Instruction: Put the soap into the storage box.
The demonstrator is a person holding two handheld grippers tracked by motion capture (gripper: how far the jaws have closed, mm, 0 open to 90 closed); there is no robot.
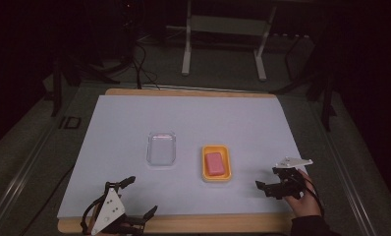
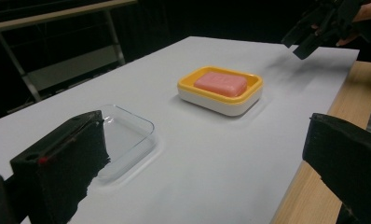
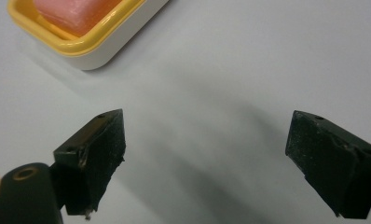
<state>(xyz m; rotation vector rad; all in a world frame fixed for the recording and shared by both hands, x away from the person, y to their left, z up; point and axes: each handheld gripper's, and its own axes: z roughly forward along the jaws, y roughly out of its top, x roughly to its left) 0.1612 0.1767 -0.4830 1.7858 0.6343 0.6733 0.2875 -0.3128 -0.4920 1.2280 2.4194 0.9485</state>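
Observation:
A pink soap bar (image 1: 215, 163) lies in a yellow-and-white soap dish (image 1: 204, 164) right of the sheet's middle. A clear, empty plastic tray (image 1: 161, 148) sits just left of the dish. My left gripper (image 1: 143, 194) is open at the front left, near the table's edge, with nothing between its jaws. In the left gripper view the gripper (image 2: 207, 158) looks past the tray (image 2: 123, 135) to the dish (image 2: 211, 100) and soap (image 2: 221, 83). My right gripper (image 1: 265, 177) hovers open just right of the dish. In the right gripper view the gripper (image 3: 204, 154) is over bare sheet, with the dish (image 3: 109, 46) and soap (image 3: 76, 11) at upper left.
A white sheet (image 1: 193, 118) covers the wooden table, whose front edge (image 1: 183, 223) shows as a bare strip. Behind the table stands a metal frame (image 1: 186, 49), with cables (image 1: 142, 64) on the dark floor. The right gripper (image 2: 314, 32) appears at the top right of the left gripper view.

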